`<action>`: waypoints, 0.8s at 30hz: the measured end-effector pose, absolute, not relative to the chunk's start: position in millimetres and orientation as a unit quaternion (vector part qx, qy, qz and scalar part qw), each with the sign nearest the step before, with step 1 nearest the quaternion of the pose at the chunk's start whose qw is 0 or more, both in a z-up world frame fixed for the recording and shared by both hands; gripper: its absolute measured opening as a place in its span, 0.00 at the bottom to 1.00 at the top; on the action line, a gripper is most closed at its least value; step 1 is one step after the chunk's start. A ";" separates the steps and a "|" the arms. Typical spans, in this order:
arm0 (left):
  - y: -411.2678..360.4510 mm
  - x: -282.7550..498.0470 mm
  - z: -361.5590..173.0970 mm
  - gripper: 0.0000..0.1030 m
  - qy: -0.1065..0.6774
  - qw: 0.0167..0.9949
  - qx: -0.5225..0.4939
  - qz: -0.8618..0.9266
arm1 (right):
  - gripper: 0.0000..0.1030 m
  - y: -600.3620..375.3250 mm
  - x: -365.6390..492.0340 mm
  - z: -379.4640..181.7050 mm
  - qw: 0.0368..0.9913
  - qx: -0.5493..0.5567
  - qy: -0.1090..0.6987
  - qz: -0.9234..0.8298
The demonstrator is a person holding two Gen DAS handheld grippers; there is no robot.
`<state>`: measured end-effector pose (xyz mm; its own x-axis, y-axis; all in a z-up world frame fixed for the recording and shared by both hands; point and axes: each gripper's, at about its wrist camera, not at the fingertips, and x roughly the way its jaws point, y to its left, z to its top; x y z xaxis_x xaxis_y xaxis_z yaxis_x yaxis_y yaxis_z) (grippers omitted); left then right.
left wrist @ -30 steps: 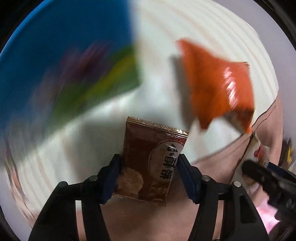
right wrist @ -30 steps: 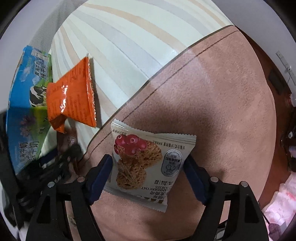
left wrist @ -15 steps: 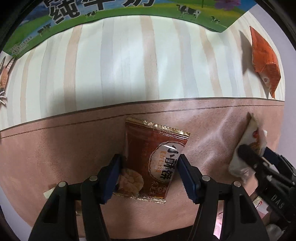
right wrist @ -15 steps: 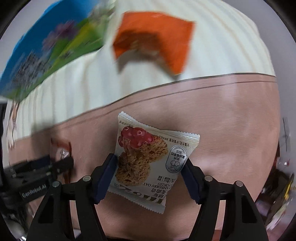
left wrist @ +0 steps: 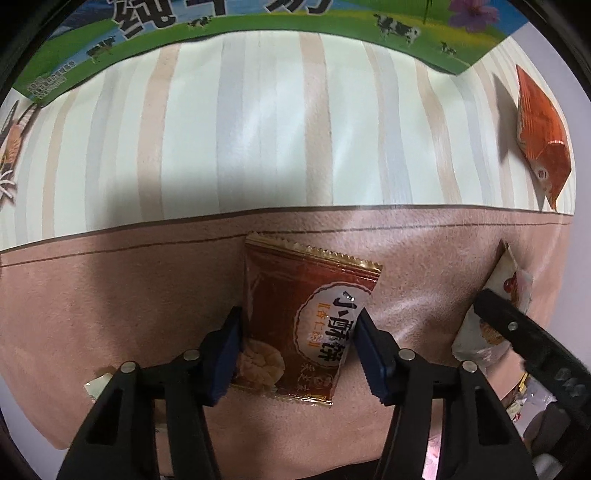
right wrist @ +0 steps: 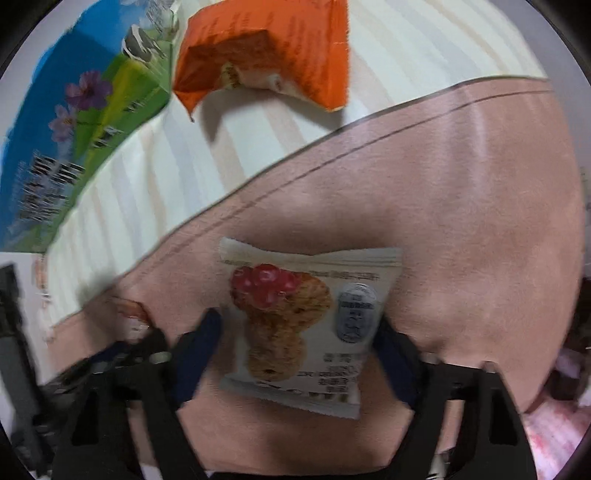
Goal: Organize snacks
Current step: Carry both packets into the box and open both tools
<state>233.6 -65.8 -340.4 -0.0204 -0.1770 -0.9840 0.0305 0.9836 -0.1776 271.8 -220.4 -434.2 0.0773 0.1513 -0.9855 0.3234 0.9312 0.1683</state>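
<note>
My left gripper (left wrist: 299, 332) points down over a pink-brown cloth (left wrist: 110, 295). Its jaws are closing, and the blue pads press on both sides of a brown biscuit packet (left wrist: 295, 295) with a gold serrated edge. My right gripper (right wrist: 295, 332) is blurred; its jaws are closing too, on a white cranberry oat cookie packet (right wrist: 295, 314). The two grippers hang side by side. The right one's black finger (left wrist: 517, 332) and its white packet (left wrist: 495, 291) show at the right edge of the left wrist view. In the right wrist view the left gripper (right wrist: 129, 350) is a blur at lower left.
An orange snack packet (left wrist: 539, 147) (right wrist: 266, 51) lies on the cream striped cloth (left wrist: 258, 147). A large blue and green milk powder bag (left wrist: 258, 22) (right wrist: 74, 129) lies beyond it. A small pale wrapper (left wrist: 98, 384) sits near my left finger. Pink clutter (right wrist: 554, 424) borders the cloth.
Both grippers rolled and shifted with their packets still between the pads. The milk bag swung to the top of the left view. The orange packet went from left to top in the right view.
</note>
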 end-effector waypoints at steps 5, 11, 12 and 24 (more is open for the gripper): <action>-59.8 235.0 -333.2 0.52 0.712 0.697 -0.059 -0.066 | 0.65 -224.7 255.3 -426.9 0.728 0.145 0.668 -0.054; -51.0 242.7 -322.7 0.52 0.711 0.693 -0.087 -0.080 | 0.64 -206.2 249.3 -410.6 0.738 0.165 0.654 -0.022; -48.4 243.1 -316.2 0.52 0.707 0.696 -0.090 -0.081 | 0.64 -205.2 251.0 -406.8 0.738 0.168 0.653 -0.018; -1.1 262.7 -181.3 0.52 0.632 0.755 -0.127 -0.124 | 0.64 -178.4 297.8 -315.1 0.770 0.195 0.602 0.084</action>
